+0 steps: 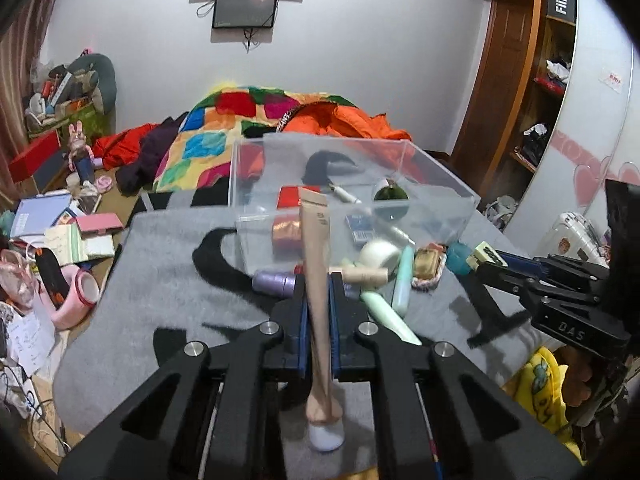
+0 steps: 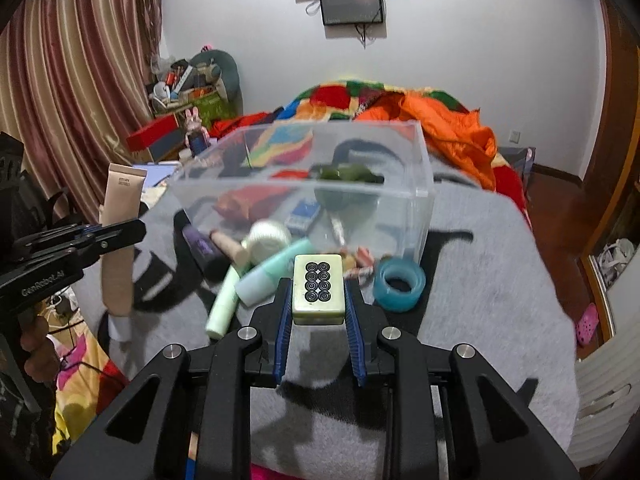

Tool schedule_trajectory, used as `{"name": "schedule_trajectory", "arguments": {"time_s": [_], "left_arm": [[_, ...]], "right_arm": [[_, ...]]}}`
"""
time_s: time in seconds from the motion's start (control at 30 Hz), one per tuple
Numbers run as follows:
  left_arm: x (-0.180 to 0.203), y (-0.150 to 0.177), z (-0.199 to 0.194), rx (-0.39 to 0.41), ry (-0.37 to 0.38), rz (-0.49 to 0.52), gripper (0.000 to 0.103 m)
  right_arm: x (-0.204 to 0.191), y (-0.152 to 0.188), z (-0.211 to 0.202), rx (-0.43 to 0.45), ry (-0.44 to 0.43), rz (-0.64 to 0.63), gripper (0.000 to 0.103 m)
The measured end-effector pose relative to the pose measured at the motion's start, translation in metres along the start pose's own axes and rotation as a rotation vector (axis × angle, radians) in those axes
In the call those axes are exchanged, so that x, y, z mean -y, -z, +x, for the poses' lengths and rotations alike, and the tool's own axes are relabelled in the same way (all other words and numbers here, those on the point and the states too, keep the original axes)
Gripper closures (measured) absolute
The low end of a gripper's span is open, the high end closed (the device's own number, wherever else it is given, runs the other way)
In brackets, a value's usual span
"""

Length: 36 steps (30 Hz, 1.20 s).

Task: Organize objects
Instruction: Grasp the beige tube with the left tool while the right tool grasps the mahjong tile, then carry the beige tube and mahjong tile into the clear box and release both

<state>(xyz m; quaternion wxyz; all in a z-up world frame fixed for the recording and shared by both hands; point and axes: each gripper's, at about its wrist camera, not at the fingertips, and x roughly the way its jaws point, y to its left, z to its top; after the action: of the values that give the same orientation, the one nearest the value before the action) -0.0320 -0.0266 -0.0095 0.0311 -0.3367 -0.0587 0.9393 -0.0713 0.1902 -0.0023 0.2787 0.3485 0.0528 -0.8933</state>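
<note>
We've got the L gripper (image 1: 318, 292) clamped mid-body on the soft beige cream tube (image 1: 316, 248), squashy so grip lightly, and the R gripper (image 2: 319, 300) pinching the hard, slick mahjong tile (image 2: 319, 288), both just short of the clear box (image 2: 416, 184).

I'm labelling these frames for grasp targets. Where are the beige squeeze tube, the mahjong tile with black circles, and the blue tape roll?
Beige squeeze tube (image 1: 316, 280), left wrist view, mid-body between the pads.
Mahjong tile with black circles (image 2: 318, 286), right wrist view, its face.
Blue tape roll (image 2: 400, 285), right wrist view, its rim.
</note>
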Motion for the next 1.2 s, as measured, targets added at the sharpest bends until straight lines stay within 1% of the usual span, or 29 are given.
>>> {"name": "schedule_trajectory", "arguments": {"time_s": [0.23, 0.37, 0.77, 0.9, 1.2], "left_arm": [[0.005, -0.01, -0.005, 0.023, -0.003, 0.008, 0.095], [0.004, -0.019, -0.014, 0.056, 0.004, -0.001, 0.096], [0.012, -0.06, -0.029, 0.155, 0.031, -0.011, 0.096], [0.016, -0.076, -0.03, 0.2, 0.015, -0.004, 0.096], [0.022, -0.098, -0.012, 0.204, 0.009, 0.004, 0.096]], "right_arm": [[-0.003, -0.009, -0.004, 0.028, -0.003, -0.007, 0.081], [-0.001, -0.017, -0.007, 0.047, 0.003, -0.004, 0.081], [0.006, -0.05, -0.013, 0.119, 0.029, -0.001, 0.081], [0.009, -0.06, -0.009, 0.127, 0.044, 0.002, 0.081], [0.015, -0.073, 0.003, 0.129, 0.059, 0.012, 0.081]]}}
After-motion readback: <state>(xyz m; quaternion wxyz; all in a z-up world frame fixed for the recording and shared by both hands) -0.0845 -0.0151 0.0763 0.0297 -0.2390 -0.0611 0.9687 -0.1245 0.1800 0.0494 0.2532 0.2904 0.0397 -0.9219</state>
